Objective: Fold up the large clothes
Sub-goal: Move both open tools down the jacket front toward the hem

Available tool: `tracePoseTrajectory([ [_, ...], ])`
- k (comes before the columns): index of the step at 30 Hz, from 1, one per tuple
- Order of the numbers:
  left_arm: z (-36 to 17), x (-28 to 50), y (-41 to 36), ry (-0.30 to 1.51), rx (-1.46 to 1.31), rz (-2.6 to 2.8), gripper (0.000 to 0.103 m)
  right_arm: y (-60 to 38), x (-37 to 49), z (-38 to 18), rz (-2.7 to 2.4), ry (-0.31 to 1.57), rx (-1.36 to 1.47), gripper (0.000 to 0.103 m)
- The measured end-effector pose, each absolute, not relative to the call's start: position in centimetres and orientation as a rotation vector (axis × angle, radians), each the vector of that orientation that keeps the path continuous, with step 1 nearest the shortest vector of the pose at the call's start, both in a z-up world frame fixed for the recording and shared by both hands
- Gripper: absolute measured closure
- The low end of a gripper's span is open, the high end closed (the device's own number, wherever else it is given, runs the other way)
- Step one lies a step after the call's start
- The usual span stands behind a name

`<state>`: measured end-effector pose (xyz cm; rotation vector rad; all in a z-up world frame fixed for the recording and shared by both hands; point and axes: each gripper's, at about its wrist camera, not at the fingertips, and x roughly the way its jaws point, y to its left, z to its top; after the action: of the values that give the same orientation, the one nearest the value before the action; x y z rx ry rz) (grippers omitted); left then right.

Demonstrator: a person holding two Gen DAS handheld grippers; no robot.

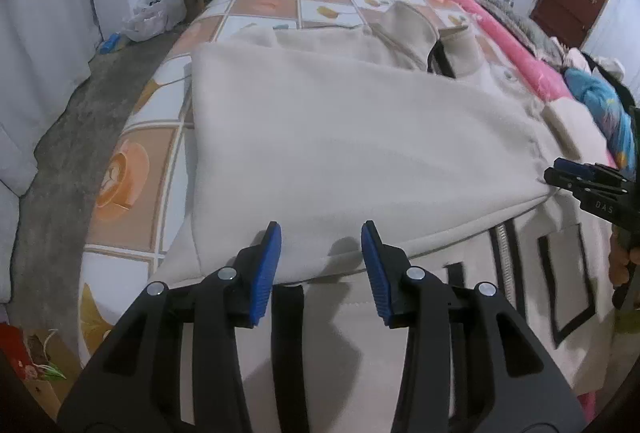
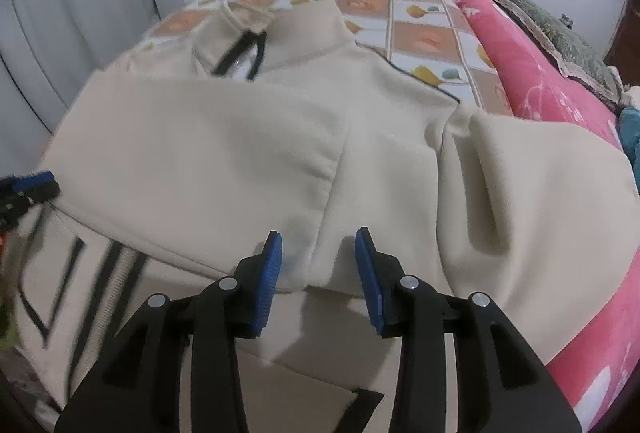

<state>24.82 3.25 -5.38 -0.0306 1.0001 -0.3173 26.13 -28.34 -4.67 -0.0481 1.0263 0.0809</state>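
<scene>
Left hand-held gripper (image 1: 321,267): jaws apart, blue pads clear of cloth, poised over the near hem of the folded-over panel; nothing between them is pinched. Right hand-held gripper (image 2: 319,273): jaws likewise apart, hovering above the same hem further along, empty.

Jacket (image 1: 360,137): large, cream, black trim and zip; spread on the bed (image 1: 132,169) over a tile-patterned sheet, collar toward the far end. One side is already laid across the front, its fold edge running between the two grippers; the black-lettered lower front lies uncovered nearest the cameras. A sleeve (image 2: 532,169) bulges loose at the right, beside the pink quilt (image 2: 560,81).

Step in hand, as judged: a fold just set down, next grasp to be chosen. 
Handling notes:
- Thick fleece; it should hold a crease poorly, so press the fold flat before lifting again.
- Take hem corners well apart, both layers together, so the panel does not slide.
- Tuck the loose sleeve inside first, or it will spoil the outline.
- Lift both ends evenly; keep the edge taut.
</scene>
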Motion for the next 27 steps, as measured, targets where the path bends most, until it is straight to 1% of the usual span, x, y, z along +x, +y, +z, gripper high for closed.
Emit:
tracePoseTrajectory([
  [2,-4.4,25.3,3.1,0.975,-0.031,-0.318,0.06,-28.1,26.7,-3.8,0.105,0.996,-0.02,0.064],
  [3,-3.9,25.8,2.8,0.963,-0.02,-0.314,0.056,-27.9,27.2,-3.6,0.112,0.986,-0.014,0.064],
  [5,-3.0,27.1,1.9,0.954,-0.006,-0.319,0.053,-27.3,28.2,-3.3,0.122,0.968,-0.003,0.059],
  [6,-2.7,27.6,1.5,0.953,-0.01,-0.33,0.049,-27.0,28.7,-3.4,0.131,0.96,0.003,0.055],
  [7,-2.6,28.4,1.2,0.955,-0.018,-0.333,0.047,-26.7,29.3,-3.5,0.138,0.956,0.01,0.054],
  [9,-2.9,30.0,0.5,0.97,-0.027,-0.326,0.046,-26.3,30.4,-4.2,0.138,0.964,0.02,0.054],
  [12,-4.6,32.4,0.0,0.992,-0.019,-0.284,0.04,-26.2,31.3,-5.6,0.126,0.98,0.02,0.051],
  [13,-5.7,33.4,0.1,1.021,-0.011,-0.255,0.04,-26.3,31.5,-6.3,0.126,0.993,0.02,0.051],
  [14,-6.0,33.6,0.2,1.007,-0.011,-0.249,0.04,-26.3,31.5,-6.6,0.135,0.992,0.02,0.051],
  [15,-5.9,33.4,0.1,0.985,0.002,-0.246,0.039,-26.2,31.4,-6.6,0.135,0.986,0.011,0.051],
  [18,-5.4,33.1,0.0,1.006,0.001,-0.242,0.039,-25.9,30.3,-5.7,0.126,0.99,-0.012,0.051],
  [20,-4.5,32.5,0.2,0.986,-0.021,-0.26,0.038,-26.0,29.2,-5.0,0.171,0.982,0.015,0.048],
  [22,-4.0,31.6,0.3,0.969,-0.013,-0.262,0.034,-25.9,28.1,-5.0,0.183,0.988,0.002,0.041],
  [23,-4.1,31.2,0.2,0.972,-0.005,-0.257,0.033,-25.8,27.9,-5.3,0.189,0.996,-0.013,0.04],
  [25,-5.1,30.9,-0.1,1.007,0.022,-0.253,0.032,-25.3,27.5,-6.6,0.185,1.019,-0.066,0.036],
  [27,-6.5,30.8,-0.4,1.057,0.06,-0.213,0.032,-24.5,27.2,-6.8,0.172,0.998,-0.146,0.035],
])
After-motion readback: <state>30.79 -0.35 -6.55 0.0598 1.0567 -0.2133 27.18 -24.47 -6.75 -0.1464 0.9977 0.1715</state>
